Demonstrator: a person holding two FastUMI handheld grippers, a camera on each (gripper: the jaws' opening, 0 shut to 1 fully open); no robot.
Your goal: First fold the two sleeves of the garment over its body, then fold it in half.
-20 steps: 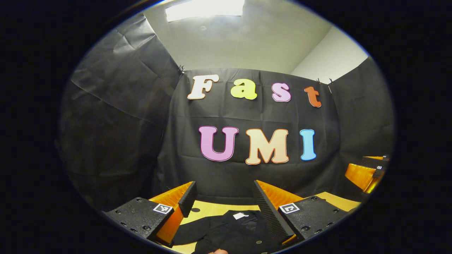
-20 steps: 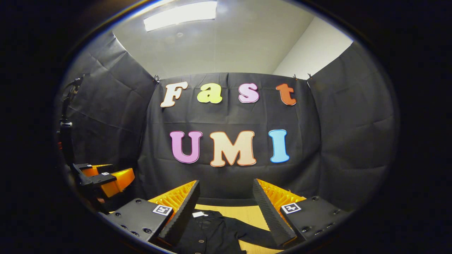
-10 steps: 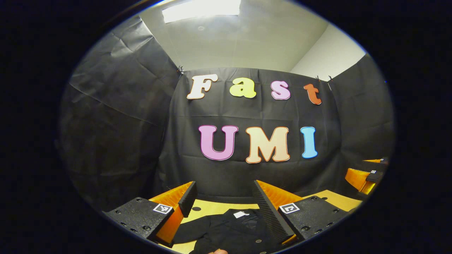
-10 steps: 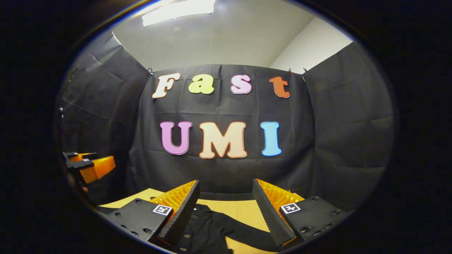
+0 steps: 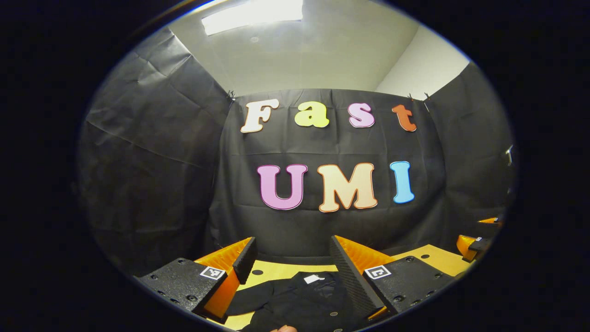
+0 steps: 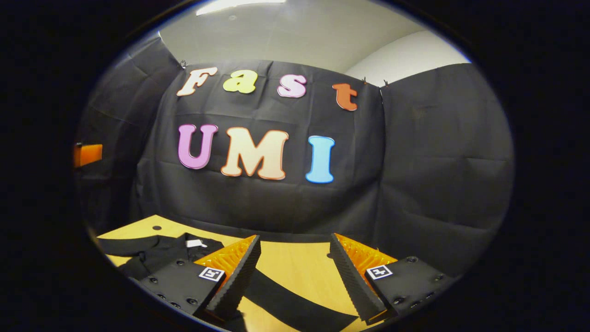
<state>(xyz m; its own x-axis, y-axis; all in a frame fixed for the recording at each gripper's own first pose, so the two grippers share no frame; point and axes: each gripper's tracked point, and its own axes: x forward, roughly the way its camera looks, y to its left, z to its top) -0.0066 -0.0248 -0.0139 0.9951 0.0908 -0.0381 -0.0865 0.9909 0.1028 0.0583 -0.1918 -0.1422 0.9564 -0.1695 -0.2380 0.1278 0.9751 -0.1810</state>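
Black garment [image 5: 304, 299] lies flat on the wooden counter [image 5: 433, 258], collar end toward the back wall with a small white tag [image 5: 314, 279] at the neck; buttons show down the front. In the right gripper view its sleeve [image 6: 295, 306] runs out long across the bare wood, away from the body, so neither sleeve fold looks done yet. Right claw [image 6: 295, 272] hovers above that sleeve, fingers spread wide, nothing between them. Left claw [image 5: 290, 272] hangs over the collar and chest area, likewise wide open and empty. The right claw also shows far off at the right edge of the left gripper view; an orange part at the left edge of the right gripper view is probably the left claw. Risks, as judged from here: black cloth under dim light gives poor contrast, so the sleeve edge is easy to misjudge and the pinch may close on air or on the counter. Pinching mid-sleeve rather than near the cuff would likely leave the end trailing and the fold crooked. Catching two layers near the shoulder could drag the whole body askew. The sleeve is limp and will slump or twist if lifted from one point. Both claws working over the body risk crowding each other.
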